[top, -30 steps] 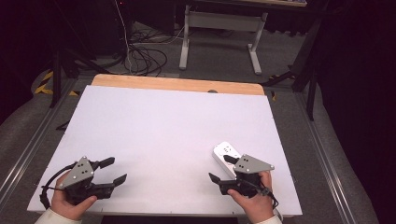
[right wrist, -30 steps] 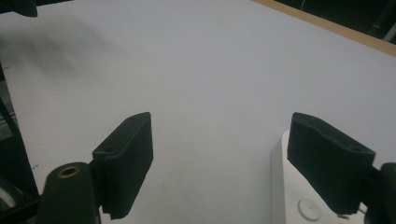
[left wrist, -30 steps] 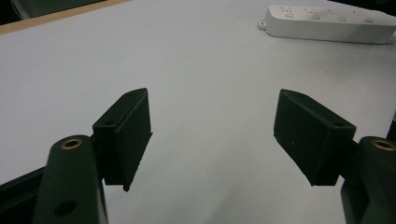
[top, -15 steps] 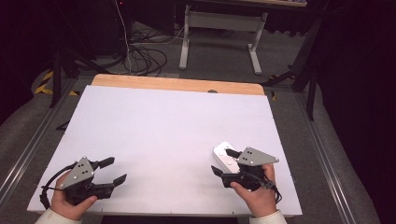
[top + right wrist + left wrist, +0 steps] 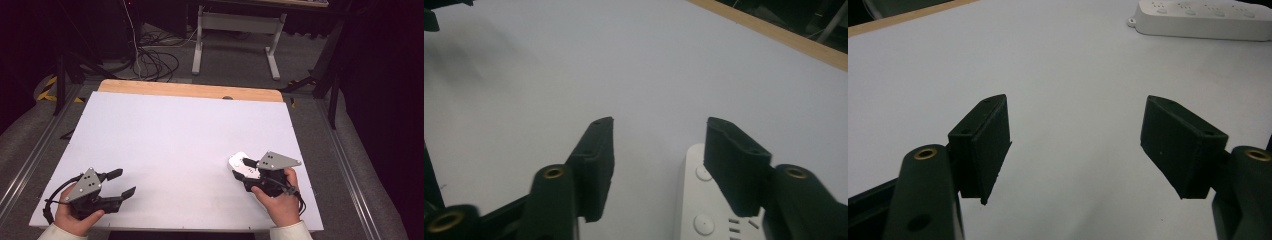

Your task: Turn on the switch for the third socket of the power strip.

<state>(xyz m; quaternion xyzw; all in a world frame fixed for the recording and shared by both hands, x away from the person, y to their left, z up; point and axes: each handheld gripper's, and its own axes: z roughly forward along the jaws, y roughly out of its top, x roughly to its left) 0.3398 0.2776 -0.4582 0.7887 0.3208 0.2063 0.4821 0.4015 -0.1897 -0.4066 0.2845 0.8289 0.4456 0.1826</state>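
Dark floor and tangled cables [image 5: 152, 62] lie beyond a white tabletop [image 5: 170, 135] with a wooden strip [image 5: 190, 90] along its far edge, and the legs of a grey stand [image 5: 235, 35] rise farther back.

At the near left corner, the left gripper [image 5: 121, 183] rests in the person's left hand [image 5: 75, 217], its jaws spread wide and pointing toward the table's right side. In the left gripper view [image 5: 1075, 145] nothing lies between the pads, just bare white surface, and a white power strip [image 5: 1203, 20] sits well off at the upper right.

At the near right, the right hand [image 5: 277, 202] holds the right gripper [image 5: 240, 175], with its grey three-cornered plate [image 5: 277, 160] on top. The power strip [image 5: 243, 166] lies just in front of it, partly covered by the gripper. In the right gripper view [image 5: 656, 165], the jaws stand apart and grip nothing; the strip's end [image 5: 704, 210], showing round buttons and socket slots, lies under and beside the right-hand jaw, partly within the gap. Whether that jaw touches the strip cannot be told.
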